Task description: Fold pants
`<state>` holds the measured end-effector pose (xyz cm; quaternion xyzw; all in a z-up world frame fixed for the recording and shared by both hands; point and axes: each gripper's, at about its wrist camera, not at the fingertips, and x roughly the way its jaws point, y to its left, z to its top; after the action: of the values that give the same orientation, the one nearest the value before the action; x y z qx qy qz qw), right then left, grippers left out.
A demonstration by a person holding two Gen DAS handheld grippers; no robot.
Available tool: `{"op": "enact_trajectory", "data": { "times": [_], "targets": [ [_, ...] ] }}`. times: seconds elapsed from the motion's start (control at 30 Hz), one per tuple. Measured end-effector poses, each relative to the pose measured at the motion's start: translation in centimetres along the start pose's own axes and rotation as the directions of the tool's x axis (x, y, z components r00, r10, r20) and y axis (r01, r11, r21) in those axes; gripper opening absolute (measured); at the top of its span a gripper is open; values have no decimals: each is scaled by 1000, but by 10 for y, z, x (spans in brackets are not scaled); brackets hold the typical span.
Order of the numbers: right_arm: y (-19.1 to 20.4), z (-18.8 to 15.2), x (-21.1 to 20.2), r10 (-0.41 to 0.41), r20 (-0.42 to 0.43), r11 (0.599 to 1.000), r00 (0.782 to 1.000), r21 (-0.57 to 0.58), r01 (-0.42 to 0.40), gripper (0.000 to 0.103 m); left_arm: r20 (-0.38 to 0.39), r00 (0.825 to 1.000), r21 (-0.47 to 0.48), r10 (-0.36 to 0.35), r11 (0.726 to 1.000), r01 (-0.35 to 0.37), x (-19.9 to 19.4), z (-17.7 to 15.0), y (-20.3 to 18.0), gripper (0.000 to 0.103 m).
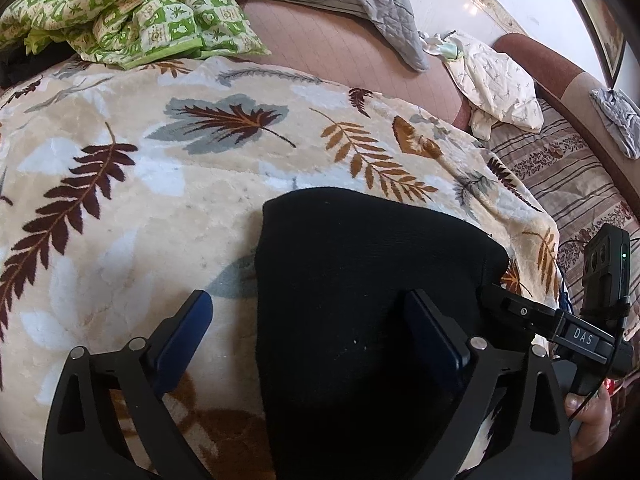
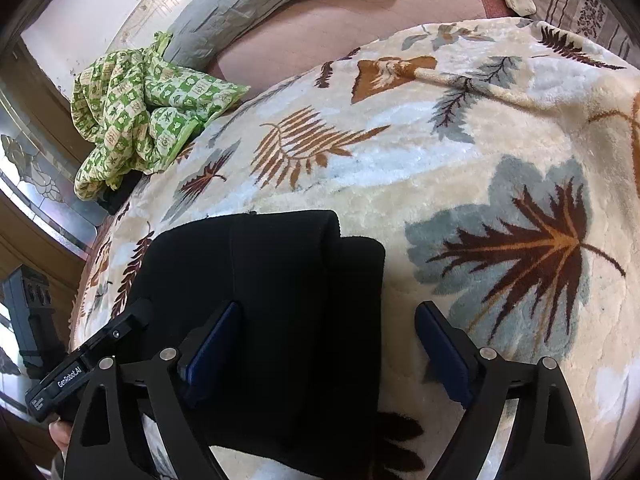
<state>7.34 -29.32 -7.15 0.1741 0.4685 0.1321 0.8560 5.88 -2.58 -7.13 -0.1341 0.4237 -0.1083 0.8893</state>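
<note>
The black pants lie folded on the leaf-print blanket, at about 6 o'clock in both views. The left gripper and right gripper both stand released over the fabric, grasping nothing.

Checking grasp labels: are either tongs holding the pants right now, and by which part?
Nothing is held. Left tongs and right tongs both stand open above the folded black pants, pads clear of the cloth, on the leaf-print blanket.
</note>
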Motion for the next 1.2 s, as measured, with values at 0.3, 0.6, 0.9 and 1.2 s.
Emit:
{"op": "enact_trajectory", "data": {
  "times": [0.3, 0.6, 0.9, 1.2],
  "targets": [
    [9, -3, 6, 45, 11, 998, 999, -43, -44, 82, -5, 1000, 8, 5, 1000, -5, 3, -1, -4, 101],
    [14, -5, 3, 22, 24, 998, 999, -52, -21, 75, -11, 1000, 38, -6, 999, 7, 2, -3, -15, 91],
    [26, -7, -13, -19, 70, 997, 997, -72, 24, 54, 3, 1000, 64, 20, 998, -20, -9, -1, -23, 65],
    [42, -6, -30, -30, 101, 995, 994, -92, 40, 47, 26, 1000, 56, 15, 998, -17, -23, 2, -25, 52]
  ]
}}
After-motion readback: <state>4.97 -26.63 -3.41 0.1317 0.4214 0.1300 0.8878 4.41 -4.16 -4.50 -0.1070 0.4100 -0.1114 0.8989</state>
